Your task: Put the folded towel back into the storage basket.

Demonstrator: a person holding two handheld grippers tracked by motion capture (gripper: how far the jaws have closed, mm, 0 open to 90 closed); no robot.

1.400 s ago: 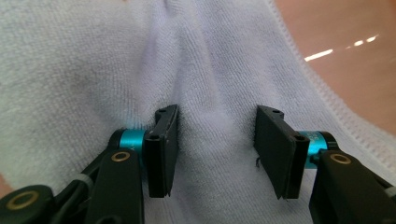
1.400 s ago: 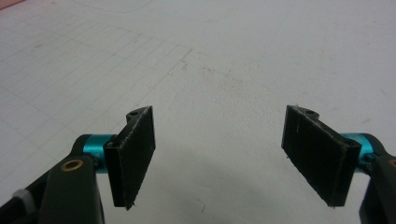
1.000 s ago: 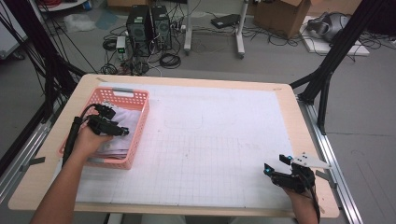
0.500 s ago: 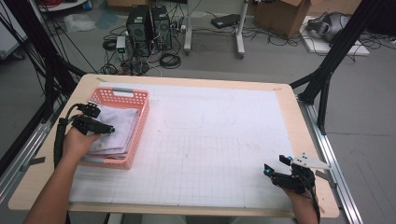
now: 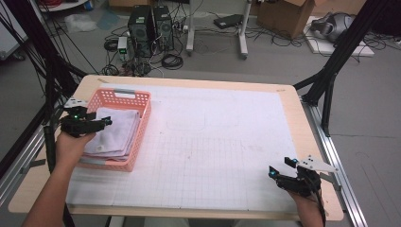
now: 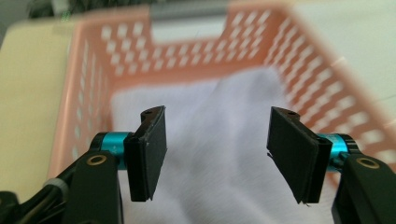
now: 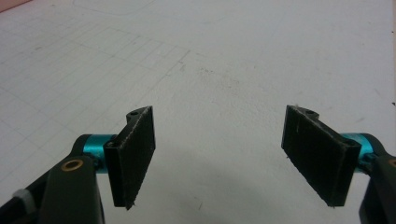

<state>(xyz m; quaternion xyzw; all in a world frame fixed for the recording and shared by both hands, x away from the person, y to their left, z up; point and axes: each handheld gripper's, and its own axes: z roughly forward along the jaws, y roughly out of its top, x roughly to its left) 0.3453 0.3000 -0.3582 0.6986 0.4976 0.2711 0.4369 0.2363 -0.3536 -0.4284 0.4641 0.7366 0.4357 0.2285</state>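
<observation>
Left gripper [image 6: 217, 156]: jaws spread wide, having just been opening, nothing clamped between them; the folded white towel [image 6: 219, 154] lies below and beyond the pads, released. Position: over the near-left part of the pink plastic basket [image 5: 142, 124], pointing across it, as the high view has it for this left gripper [image 5: 105, 121]. Step in hand, by judgement: letting go of the towel and drawing clear. To do it well, lift the pads straight off the cloth before moving sideways, so no fold snags and drags up, and keep clear of the perforated basket wall [image 6: 91, 88]. Right gripper [image 7: 219, 156]: jaws apart, empty, resting low over the bare gridded mat [image 7: 224, 74] at the near-right corner of the counter [image 5: 312, 118], well apart from the basket. Container: one pink basket, rectangular, slotted sides, grey label strip on its far rim, at the left of the counter. Contents: towel [image 5: 116, 132], folded, lying flat, covering most of the floor; nothing else seen inside.
</observation>
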